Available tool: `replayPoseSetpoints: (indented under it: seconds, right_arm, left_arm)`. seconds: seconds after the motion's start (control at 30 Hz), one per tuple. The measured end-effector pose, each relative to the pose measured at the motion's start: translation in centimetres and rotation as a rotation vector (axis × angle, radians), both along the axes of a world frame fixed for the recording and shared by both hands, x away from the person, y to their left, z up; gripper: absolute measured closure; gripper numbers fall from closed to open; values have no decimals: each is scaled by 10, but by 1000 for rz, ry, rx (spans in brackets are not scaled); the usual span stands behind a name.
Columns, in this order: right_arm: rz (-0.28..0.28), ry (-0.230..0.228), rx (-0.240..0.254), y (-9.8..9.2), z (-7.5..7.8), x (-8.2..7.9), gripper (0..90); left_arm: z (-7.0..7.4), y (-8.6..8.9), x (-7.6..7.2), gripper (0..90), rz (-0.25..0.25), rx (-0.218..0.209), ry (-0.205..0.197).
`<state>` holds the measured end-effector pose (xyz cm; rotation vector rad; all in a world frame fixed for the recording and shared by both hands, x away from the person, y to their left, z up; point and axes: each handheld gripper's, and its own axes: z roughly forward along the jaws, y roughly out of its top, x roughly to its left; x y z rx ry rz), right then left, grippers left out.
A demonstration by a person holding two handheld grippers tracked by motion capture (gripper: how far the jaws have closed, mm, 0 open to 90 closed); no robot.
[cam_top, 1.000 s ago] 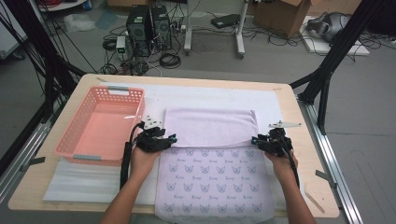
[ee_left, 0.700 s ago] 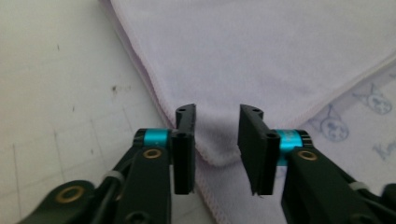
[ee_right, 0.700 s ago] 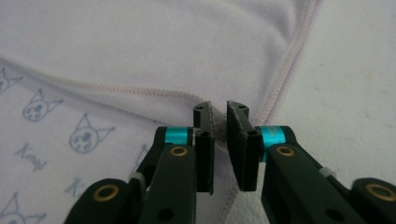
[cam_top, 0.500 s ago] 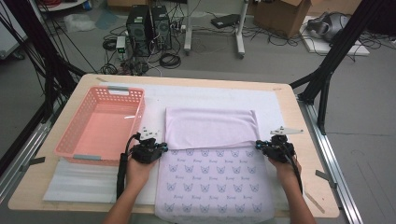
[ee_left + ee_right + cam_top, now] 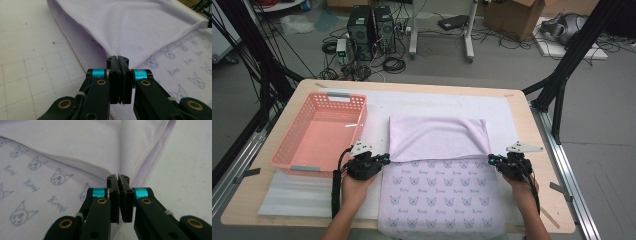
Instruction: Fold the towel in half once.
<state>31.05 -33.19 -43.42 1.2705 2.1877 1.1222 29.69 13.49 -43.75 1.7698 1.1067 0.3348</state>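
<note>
A lilac towel (image 5: pixel 439 200) printed with small cat faces lies on the table, its far half folded toward me as a plain flap (image 5: pixel 437 137). My left gripper (image 5: pixel 385 159) is at the flap's near left corner. In the left gripper view its jaws (image 5: pixel 117 58) stand shut, with the stitched corner (image 5: pixel 100 41) running in under their tips. My right gripper (image 5: pixel 491 160) is at the near right corner. There its jaws (image 5: pixel 118 177) are shut too, and the hem (image 5: pixel 150 155) and a crease converge on them.
An empty pink plastic basket (image 5: pixel 287 160) stands at the left, close to my left hand. A white mat (image 5: pixel 437 102) covers the wooden table (image 5: pixel 532 150) under the towel. Black frame legs, computers and cables are on the floor beyond the far edge.
Both grippers' jaws have closed at the flap's near corners. Both hands have drawn a little toward me. The flap lies about where it was.
</note>
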Motion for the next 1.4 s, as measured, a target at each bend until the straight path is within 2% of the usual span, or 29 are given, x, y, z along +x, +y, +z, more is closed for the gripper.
replayPoseSetpoints:
  seconds: [0.27,0.4,0.5,0.7,0.87,1.13,1.4]
  right_arm:
    - [20,-21,7,-6,0,-24,880]
    - [26,-34,6,-9,0,-38,880]
    - [26,-36,-1,-12,1,-47,879]
    - [27,-41,13,-11,2,-60,879]
    - [40,-49,2,-11,3,-75,879]
    - [20,-55,26,-14,6,-112,879]
    - [11,-48,21,-13,7,-145,879]
  left_arm:
    - [6,10,-24,898,-39,-23,-16]
    - [1,13,-33,898,-47,-15,-10]
    - [-4,13,-40,898,-43,-42,-8]
    - [-5,13,-53,899,-61,-56,-13]
    - [-5,14,-69,899,-70,-64,-16]
    - [-4,20,-100,900,-80,-63,-37]
    - [-6,25,-130,900,-103,-65,-29]
